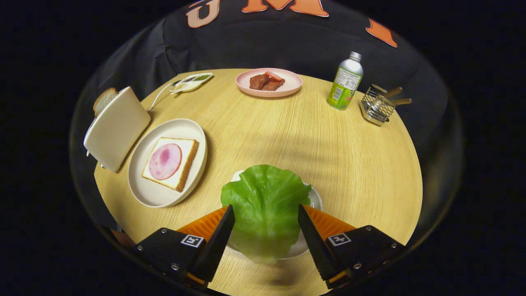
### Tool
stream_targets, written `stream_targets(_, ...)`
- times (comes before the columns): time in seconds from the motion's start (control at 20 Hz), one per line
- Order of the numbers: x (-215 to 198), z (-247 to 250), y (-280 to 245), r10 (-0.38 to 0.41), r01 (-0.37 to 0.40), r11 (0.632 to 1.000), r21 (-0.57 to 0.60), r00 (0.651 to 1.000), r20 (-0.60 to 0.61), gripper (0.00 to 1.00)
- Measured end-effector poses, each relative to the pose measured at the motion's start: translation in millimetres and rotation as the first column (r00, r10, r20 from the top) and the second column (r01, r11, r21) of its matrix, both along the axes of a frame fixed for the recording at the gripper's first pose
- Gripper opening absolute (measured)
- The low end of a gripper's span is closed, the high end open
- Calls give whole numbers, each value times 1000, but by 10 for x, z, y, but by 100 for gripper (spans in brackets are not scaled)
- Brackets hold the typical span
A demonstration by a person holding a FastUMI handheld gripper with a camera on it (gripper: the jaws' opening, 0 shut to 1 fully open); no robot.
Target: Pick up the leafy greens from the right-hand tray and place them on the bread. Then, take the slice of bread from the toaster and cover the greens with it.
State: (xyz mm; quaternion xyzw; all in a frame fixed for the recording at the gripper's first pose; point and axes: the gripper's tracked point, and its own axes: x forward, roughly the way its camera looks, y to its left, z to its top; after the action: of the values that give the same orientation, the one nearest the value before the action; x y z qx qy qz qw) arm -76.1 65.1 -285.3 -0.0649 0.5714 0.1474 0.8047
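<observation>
I see the crinkled green lettuce leaf (pixel 265 207) lying on a small white dish (pixel 315 200), right btwn my gripper (pixel 266 213) fingers, which stand apart either side w/o clear contact. Beyond, to one side, a square white bread slice topped w/ a pink ham round (pixel 170 163) sits on a cream plate (pixel 152 193), next to the cream toaster (pixel 116 128) w/ a bread slice (pixel 104 100) poking out, all on the round wooden table (pixel 328 164).

Bare table (pixel 287 135) between lettuce (pixel 265 205), bread (pixel 170 162).
</observation>
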Motion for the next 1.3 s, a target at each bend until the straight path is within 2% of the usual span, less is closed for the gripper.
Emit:
stream_targets(0.15, -72, -85, 32, 14, -14, 1000, -4, 999, -44, 90)
stream_targets(0.45, -72, -174, -9, -20, 20, 1000, -6, 996, -85, 74)
stream_targets(0.55, -56, -171, 4, -23, 23, 1000, -4, 997, -80, 60)
stream_targets(0.6, -53, -167, 16, -29, 29, 1000, 1, 997, -74, 45)
stream_targets(0.65, -40, -165, 13, -39, 39, 999, 1, 997, -69, 36)
stream_targets(0.7, -43, -162, 22, -48, 49, 999, 4, 997, -65, 20)
stream_targets(0.8, -18, -116, 84, -48, 49, 998, 28, 998, -43, 12)
stream_targets(1.1, 177, 367, 350, -91, 79, 979, 186, 995, 52, 10)
stream_targets(1.3, 265, 685, 565, -57, 27, 972, 233, 990, 125, 10)
